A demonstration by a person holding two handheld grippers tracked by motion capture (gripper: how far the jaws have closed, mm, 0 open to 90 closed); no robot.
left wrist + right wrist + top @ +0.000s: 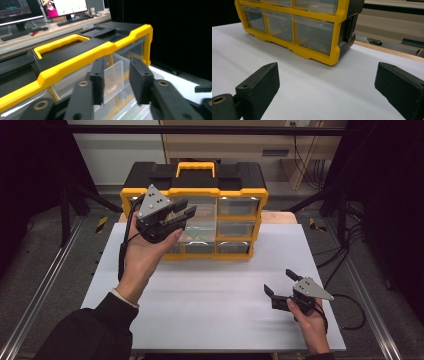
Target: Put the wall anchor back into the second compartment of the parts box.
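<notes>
High view shows a yellow and black drawer organiser [200,210] standing at the far edge of the white bench [210,305], with the left gripper [181,216] held up in front of its upper left drawers and the right gripper [281,281] resting low near the bench's right front corner, well apart from the cabinet. Left gripper view looks along the jaws at a clear plastic drawer [116,75] that stands pulled out a little from the frame; the jaws are parted to a narrow gap with nothing pinched between them, the drawer's front lying just beyond the pads. Right gripper view has its jaws spread wide over bare bench, holding nothing. The drawer looks like thin, stiff, see-through plastic: light, smooth and likely slippery under rubber pads, and it could crack or pop off its runners if squeezed hard or pulled at an angle. The sensible place to take hold is the front lip or pull at the middle of the drawer face, drawing straight outward. The cabinet itself seems light enough to slide on the smooth bench, so the free gripper may need to steady the yellow frame [312,53].
</notes>
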